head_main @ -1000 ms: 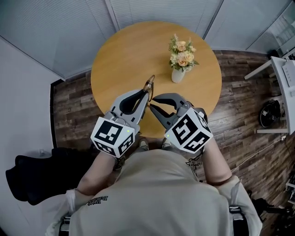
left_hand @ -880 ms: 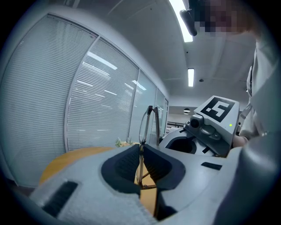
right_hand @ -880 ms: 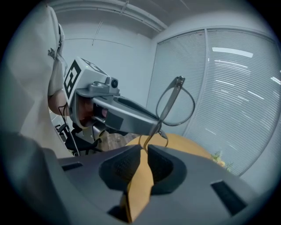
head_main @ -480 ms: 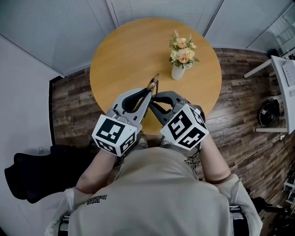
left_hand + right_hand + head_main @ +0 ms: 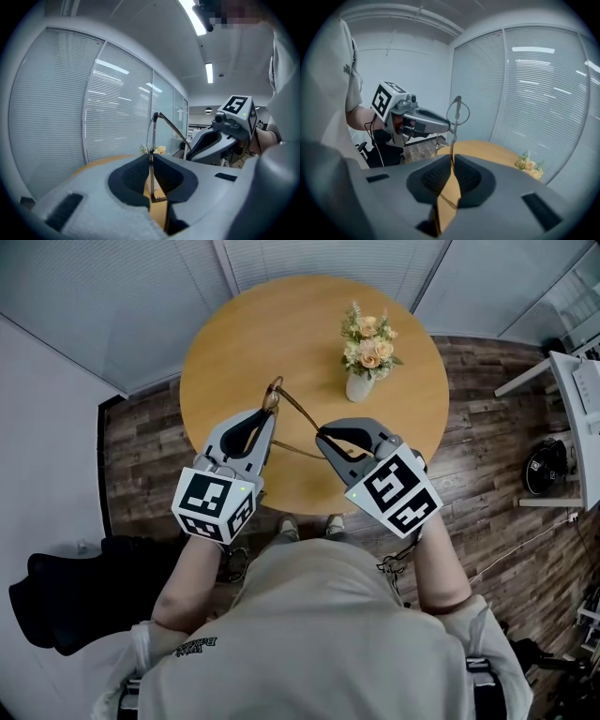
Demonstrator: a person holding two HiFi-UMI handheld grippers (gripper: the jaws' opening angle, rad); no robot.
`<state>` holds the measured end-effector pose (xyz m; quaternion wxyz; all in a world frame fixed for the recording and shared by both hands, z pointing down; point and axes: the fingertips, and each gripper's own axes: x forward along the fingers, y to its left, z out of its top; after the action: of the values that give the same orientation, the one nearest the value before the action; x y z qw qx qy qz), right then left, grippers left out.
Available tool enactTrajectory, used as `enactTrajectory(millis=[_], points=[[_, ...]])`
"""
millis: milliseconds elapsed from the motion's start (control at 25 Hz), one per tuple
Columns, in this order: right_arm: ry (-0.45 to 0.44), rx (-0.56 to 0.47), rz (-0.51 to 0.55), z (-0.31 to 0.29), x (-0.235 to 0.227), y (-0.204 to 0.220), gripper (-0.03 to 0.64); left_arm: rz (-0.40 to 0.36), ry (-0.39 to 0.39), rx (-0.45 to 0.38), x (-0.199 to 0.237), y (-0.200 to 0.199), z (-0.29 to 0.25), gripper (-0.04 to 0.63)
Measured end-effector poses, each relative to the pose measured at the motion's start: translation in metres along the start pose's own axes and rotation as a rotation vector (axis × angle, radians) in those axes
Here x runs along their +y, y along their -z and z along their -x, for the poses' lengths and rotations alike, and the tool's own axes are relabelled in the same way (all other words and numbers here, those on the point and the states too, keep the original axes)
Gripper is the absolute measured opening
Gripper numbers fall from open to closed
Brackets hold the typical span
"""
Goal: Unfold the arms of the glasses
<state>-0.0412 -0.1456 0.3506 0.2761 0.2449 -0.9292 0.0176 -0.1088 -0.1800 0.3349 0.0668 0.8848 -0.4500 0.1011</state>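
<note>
The thin-rimmed glasses (image 5: 275, 390) hang in the air above the round wooden table (image 5: 281, 324), between my two grippers. My left gripper (image 5: 269, 412) is shut on the front frame, which stands edge-on between its pads (image 5: 151, 140). One arm (image 5: 302, 413) runs from the frame's hinge across to my right gripper (image 5: 323, 437), which is shut on that arm (image 5: 452, 157). In the right gripper view the lens rim (image 5: 458, 112) shows beyond the jaws, with the left gripper (image 5: 417, 122) behind it. The right gripper (image 5: 220, 140) shows at the right of the left gripper view.
A small white vase of pale flowers (image 5: 364, 357) stands on the table's far right part. Window blinds (image 5: 141, 287) close the room behind the table. A dark bag (image 5: 66, 601) lies on the wooden floor at left, a white desk edge (image 5: 572, 418) at right.
The left gripper has moved left with the glasses frame and the two grippers have drawn apart. The arm now stretches out between them instead of lying close to the frame.
</note>
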Motion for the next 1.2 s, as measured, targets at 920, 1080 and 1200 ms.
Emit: enactTrajectory(millis=[920, 1080, 1200], points=[[0.144, -0.032, -0.028, 0.030, -0.045, 0.009, 0.048, -0.089, -0.057, 0.095, 0.007, 0.035, -0.006, 0.041], [0.101, -0.048, -0.118, 0.027, -0.044, 0.017, 0.048, 0.046, -0.085, 0.054, 0.017, 0.034, -0.004, 0.041], [0.121, -0.081, -0.149, 0.033, -0.052, 0.012, 0.048, 0.083, -0.106, 0.043, 0.023, 0.032, -0.001, 0.041]])
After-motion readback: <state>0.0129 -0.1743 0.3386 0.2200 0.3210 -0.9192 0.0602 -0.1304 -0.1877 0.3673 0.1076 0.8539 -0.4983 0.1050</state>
